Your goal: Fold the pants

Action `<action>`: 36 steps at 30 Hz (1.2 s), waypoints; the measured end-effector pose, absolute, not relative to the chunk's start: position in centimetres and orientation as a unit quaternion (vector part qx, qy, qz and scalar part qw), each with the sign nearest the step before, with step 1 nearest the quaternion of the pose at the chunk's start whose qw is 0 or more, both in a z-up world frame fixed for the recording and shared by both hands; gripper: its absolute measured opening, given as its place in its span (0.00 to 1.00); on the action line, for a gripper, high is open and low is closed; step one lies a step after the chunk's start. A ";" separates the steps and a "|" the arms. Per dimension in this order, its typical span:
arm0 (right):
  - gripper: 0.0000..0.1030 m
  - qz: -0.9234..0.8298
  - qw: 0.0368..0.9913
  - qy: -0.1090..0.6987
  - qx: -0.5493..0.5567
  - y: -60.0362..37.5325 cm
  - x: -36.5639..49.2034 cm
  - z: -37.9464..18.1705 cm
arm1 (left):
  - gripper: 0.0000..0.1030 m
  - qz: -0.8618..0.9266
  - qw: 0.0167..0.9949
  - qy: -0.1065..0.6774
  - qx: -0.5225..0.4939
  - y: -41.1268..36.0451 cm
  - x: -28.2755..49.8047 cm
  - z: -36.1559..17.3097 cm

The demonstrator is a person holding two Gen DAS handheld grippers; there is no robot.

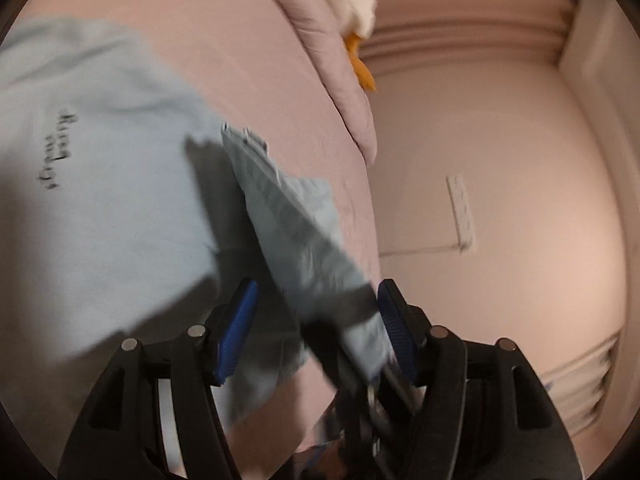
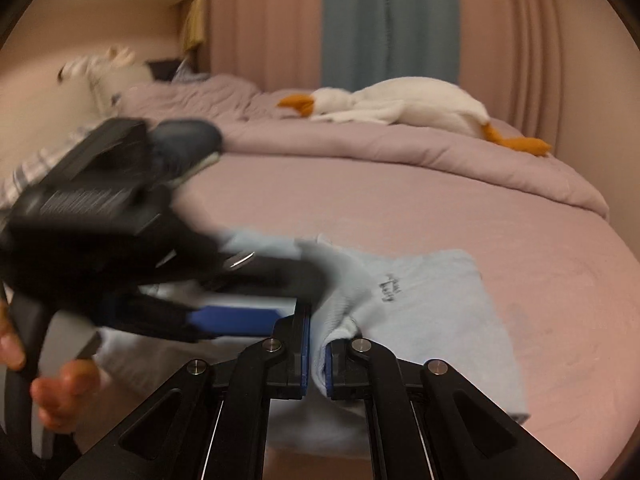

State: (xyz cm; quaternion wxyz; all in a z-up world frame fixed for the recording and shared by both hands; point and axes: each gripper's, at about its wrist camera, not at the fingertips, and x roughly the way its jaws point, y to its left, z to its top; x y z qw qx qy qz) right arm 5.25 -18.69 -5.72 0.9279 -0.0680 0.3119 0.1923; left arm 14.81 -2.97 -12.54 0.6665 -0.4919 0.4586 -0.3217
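On a pink bed [image 2: 520, 216], we see light-blue pants [image 2: 432, 312] spread flat near the front edge, small dark lettering showing on the cloth. Our right gripper [image 2: 317, 354] has its blue pads nearly together with a raised fold of the pants pinched between them. Our left gripper [image 1: 316, 328], seen from its own camera, has its jaws well apart; a blurred strip of the pants, its ribbed band uppermost, runs up between the blue pads [image 1: 236, 330] and lies against the right-hand one, but we cannot tell whether anything is actually held. From the right wrist view the left gripper [image 2: 256, 312] reaches in from the left, blurred, just beside the right gripper and over the pants, with bare fingers [image 2: 60, 392] wrapped around its handle. Behind the pants a mauve duvet [image 2: 360, 140] lies bunched across the bed, and a white plush goose [image 2: 400, 106] with orange bill and feet rests on it. Pink and blue curtains [image 2: 388, 20] hang behind the bed. In the left wrist view a pale wall [image 1: 500, 200] stands beside the bed, carrying a white power strip [image 1: 460, 212].
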 end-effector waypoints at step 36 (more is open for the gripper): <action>0.45 0.258 0.890 0.376 0.015 -22.4 6.8 -4.8 | 0.31 -0.196 0.838 0.449 -0.242 1.3 12.4 -8.2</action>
